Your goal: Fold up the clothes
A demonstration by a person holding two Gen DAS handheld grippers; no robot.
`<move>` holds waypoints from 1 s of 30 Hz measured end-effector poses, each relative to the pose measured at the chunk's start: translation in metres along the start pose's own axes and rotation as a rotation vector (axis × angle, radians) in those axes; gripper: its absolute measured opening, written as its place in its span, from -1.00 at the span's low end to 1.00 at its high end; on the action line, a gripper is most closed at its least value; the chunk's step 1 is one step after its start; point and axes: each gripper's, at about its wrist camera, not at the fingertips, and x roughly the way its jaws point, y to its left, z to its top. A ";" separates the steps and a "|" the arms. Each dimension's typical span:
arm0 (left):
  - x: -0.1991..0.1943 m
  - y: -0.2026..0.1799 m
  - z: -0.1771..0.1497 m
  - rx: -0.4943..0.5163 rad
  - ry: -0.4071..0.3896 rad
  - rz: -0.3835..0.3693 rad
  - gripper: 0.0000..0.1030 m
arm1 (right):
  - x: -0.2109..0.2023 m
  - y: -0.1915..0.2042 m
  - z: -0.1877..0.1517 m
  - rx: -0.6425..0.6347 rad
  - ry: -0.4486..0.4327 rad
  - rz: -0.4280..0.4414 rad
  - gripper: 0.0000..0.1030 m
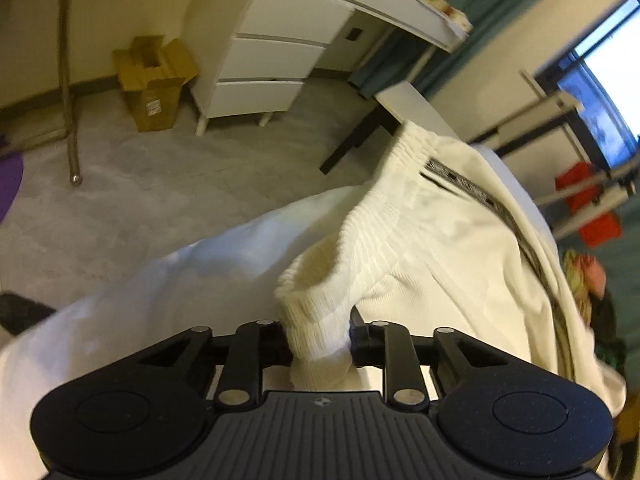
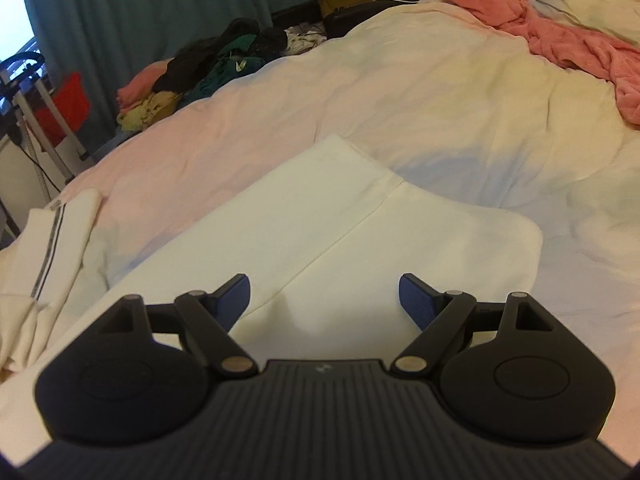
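A cream-white garment [image 1: 432,248], soft and ribbed at its elastic band, lies across a bed covered in a white duvet [image 2: 440,100]. One dark patterned stripe runs down its side. In the left wrist view, the left gripper [image 1: 320,340] has its two black fingers pinched tight on a bunched fold of the ribbed band, lifting it a little off the bedding. The rest of the cloth drapes away to the right, near the edge of the bed.

In the right wrist view, the right gripper [image 2: 324,304] hangs over a flat, smooth part of the same cream garment [image 2: 340,220], which shows one straight seam running away from the camera. Its two blue-padded fingers [image 2: 234,300] stand wide apart and hold nothing. Whether the pads touch the cloth cannot be told. The striped part of the garment lies crumpled at the left of this view.

Elsewhere on the bed there is one pink garment [image 2: 560,36] at the far right, and one heap of mixed clothes [image 2: 208,68] in black, green, pink and yellow at the far left edge. Beyond the bed, the left view shows one white chest with three drawers [image 1: 264,60], one open cardboard box [image 1: 154,80] on the grey floor, and one white desk [image 1: 380,4].
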 end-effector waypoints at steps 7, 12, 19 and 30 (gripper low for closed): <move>-0.043 -0.028 -0.025 0.317 -0.086 0.067 0.19 | -0.021 0.031 -0.001 -0.101 -0.059 0.074 0.61; -0.077 -0.065 -0.054 0.493 -0.204 0.015 0.49 | -0.036 0.058 -0.002 -0.196 -0.102 0.138 0.61; -0.103 -0.140 -0.110 0.635 -0.281 -0.156 0.52 | -0.076 0.092 -0.009 -0.284 -0.186 0.285 0.62; -0.091 -0.252 -0.193 0.845 -0.271 -0.382 0.56 | -0.108 0.120 -0.038 -0.254 -0.226 0.478 0.62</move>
